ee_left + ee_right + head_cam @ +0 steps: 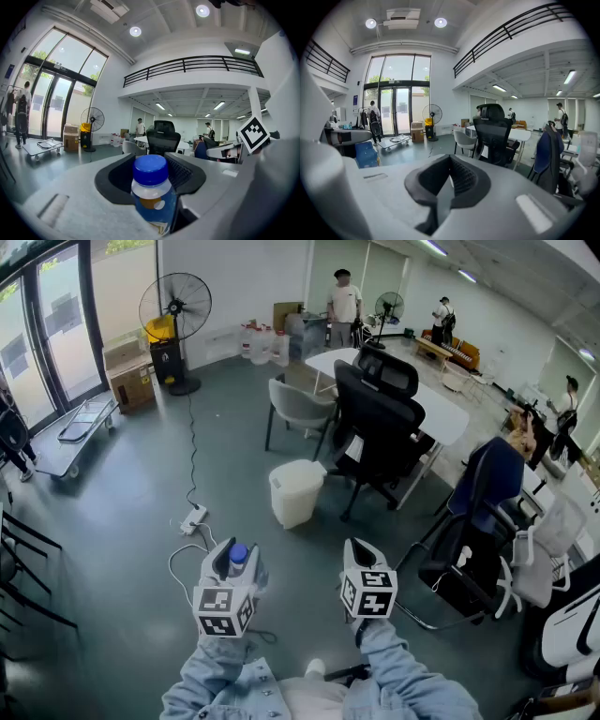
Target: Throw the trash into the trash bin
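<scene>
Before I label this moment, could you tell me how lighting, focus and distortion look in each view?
Head view: even daylight, sharp, edges bowed, trash bin clear. Left gripper view: strong fisheye with black corners, bottle looming large up close, ceiling lights blown white. Right gripper view: same fisheye, glass doors bright.

Bottle (238, 555) sits between the jaws of the left gripper (232, 564); right gripper (362, 554) is beside it on the right, apart. Trash bin (295, 491) stands on the floor (112, 512) ahead of both, with the power strip (194, 518) to its left and the office chair (380, 423) just behind-right, table (445, 413) behind that. Fan (175, 310) is by the floor's far left edge, cardboard box (131, 382) left of it.
</scene>
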`<action>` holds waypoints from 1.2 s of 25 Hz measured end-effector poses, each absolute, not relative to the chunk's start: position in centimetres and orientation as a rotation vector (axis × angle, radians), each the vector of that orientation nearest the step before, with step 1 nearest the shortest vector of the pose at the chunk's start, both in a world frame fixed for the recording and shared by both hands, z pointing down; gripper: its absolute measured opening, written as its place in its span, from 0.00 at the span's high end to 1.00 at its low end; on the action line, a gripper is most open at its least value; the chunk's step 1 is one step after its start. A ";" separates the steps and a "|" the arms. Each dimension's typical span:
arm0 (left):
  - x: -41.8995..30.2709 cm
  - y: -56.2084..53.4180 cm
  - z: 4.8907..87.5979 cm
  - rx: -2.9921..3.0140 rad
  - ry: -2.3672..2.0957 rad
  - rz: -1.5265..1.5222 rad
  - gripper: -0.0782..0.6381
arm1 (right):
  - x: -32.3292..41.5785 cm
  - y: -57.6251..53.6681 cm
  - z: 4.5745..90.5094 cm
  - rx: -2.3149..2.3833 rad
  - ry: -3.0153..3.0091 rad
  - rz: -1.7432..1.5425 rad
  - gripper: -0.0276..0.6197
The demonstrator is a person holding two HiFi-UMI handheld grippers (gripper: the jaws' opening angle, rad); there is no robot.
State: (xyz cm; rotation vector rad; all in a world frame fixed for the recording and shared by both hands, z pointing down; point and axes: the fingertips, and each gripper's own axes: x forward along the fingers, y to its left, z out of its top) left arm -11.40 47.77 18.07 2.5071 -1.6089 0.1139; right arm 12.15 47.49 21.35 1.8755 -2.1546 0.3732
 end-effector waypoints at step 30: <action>-12.7 42.8 21.1 2.472 -1.564 0.141 0.61 | 15.2 44.8 24.2 1.987 -2.059 0.502 0.95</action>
